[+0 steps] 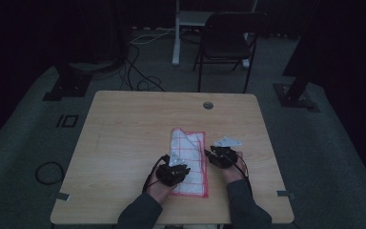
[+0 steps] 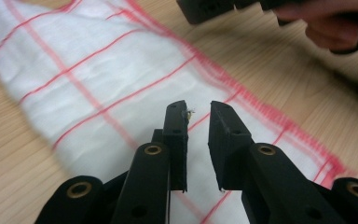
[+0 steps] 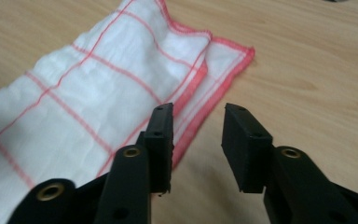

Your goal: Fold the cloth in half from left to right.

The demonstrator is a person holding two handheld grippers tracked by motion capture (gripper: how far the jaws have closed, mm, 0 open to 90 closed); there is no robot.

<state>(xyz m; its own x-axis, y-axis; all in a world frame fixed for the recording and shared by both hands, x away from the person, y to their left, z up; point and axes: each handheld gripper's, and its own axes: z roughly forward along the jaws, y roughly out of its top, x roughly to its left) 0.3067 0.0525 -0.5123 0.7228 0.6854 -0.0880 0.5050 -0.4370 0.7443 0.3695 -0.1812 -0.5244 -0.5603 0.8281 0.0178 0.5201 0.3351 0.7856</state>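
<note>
A white cloth [image 1: 188,160] with red grid lines and a red hem lies folded into a long strip on the wooden table [image 1: 124,143], just right of centre. My left gripper [image 1: 183,167] hovers over the near part of the cloth [image 2: 98,79]. Its jaws [image 2: 198,109] stand apart with nothing between the pads. My right gripper [image 1: 209,154] sits at the cloth's right edge. Those jaws [image 3: 198,112] are also apart, above the red hem of the cloth [image 3: 98,84] and the bare wood. The right gripper [image 2: 209,7] and its hand [image 2: 335,28] show at the top of the left gripper view.
A round cable hole [image 1: 208,105] sits near the table's far edge. A dark folding chair [image 1: 226,43] and a white stand [image 1: 177,33] are behind the table, with cables [image 1: 138,76] on the floor. Bare wood spreads left of the cloth.
</note>
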